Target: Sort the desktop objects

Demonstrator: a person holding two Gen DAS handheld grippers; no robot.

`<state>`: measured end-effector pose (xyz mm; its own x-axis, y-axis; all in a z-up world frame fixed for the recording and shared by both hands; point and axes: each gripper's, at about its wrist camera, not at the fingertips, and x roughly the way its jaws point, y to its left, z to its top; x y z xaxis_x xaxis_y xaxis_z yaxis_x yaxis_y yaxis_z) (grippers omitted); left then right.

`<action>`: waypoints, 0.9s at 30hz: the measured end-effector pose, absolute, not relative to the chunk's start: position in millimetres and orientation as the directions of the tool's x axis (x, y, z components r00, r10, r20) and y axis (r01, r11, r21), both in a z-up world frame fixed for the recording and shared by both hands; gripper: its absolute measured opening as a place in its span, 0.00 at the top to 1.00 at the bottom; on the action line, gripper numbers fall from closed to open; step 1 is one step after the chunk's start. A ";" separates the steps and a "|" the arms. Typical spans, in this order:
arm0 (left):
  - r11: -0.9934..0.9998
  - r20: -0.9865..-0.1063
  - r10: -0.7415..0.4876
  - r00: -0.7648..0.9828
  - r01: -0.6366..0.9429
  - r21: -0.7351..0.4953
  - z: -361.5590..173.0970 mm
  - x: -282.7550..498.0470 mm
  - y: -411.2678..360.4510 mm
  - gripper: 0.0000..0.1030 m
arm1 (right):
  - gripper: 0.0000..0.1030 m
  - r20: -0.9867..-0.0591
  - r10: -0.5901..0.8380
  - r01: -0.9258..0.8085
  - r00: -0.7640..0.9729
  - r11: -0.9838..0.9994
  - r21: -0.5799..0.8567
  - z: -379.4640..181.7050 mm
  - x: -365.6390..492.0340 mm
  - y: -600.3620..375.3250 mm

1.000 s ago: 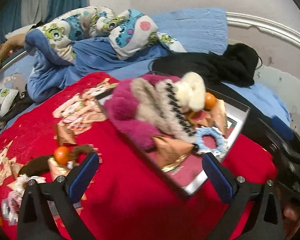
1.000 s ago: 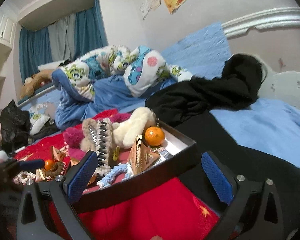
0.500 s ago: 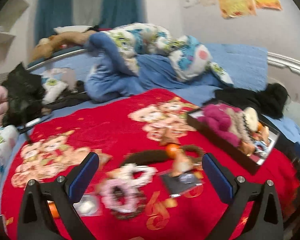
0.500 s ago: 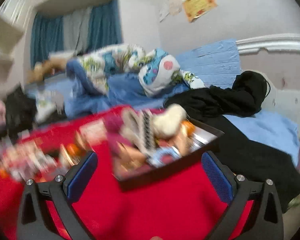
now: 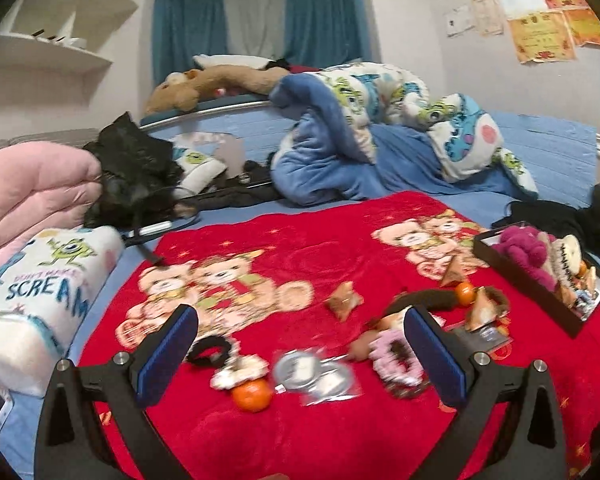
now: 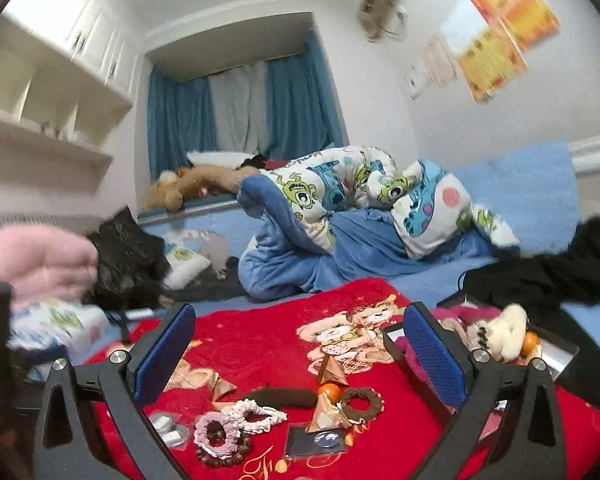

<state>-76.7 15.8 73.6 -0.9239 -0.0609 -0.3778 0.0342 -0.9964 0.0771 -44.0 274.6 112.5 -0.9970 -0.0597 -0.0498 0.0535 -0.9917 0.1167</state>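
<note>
Left gripper [image 5: 300,354]: blue-padded fingers [image 5: 167,354] spread wide apart, nothing between them, held above the red plush teddy-bear-print blanket [image 5: 300,248] that covers the bed. Right gripper [image 6: 300,354]: fingers likewise parted and empty, above the same blanket.

Loose items lie scattered on the blanket. In the left wrist view: a small orange mandarin [image 5: 252,394] touching a white frilly scrunchie [image 5: 240,370]; a clear plastic packet with round silver discs [image 5: 314,372] just beside the mandarin; a black hair tie [image 5: 210,352] near the left finger; a pink knitted scrunchie [image 5: 392,360], partly hidden by the right finger; a brown triangular paper packet [image 5: 344,300] further back; a second mandarin [image 5: 465,293] against a long dark brown furry band [image 5: 428,300].

A black rectangular tray [image 5: 520,276] sits at the blanket's right edge, holding a magenta plush toy [image 5: 524,252] and other items too blurred to identify. It is well apart from the items beneath the left gripper.
</note>
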 end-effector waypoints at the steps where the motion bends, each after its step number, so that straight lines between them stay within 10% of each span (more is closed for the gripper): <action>1: -0.996 -0.374 -0.069 -0.925 0.042 0.079 70.7 -74.9 10.0 0.00 | 0.00 -0.065 -0.060 0.054 -0.996 -0.994 0.100 110.3 -48.1 265.3; 27: -0.995 -0.437 -0.096 -0.894 0.073 0.071 -31.6 -100.5 -42.6 0.00 | 0.00 -0.313 -0.127 0.153 -0.941 -0.986 -0.061 -9.7 -102.7 155.1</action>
<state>-100.5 -42.6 -31.6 -0.8943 -0.0965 -0.4369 0.0726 -0.9948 0.0712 -102.7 155.1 -9.7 -0.9412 -0.1270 -0.3129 0.1533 -0.9863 -0.0608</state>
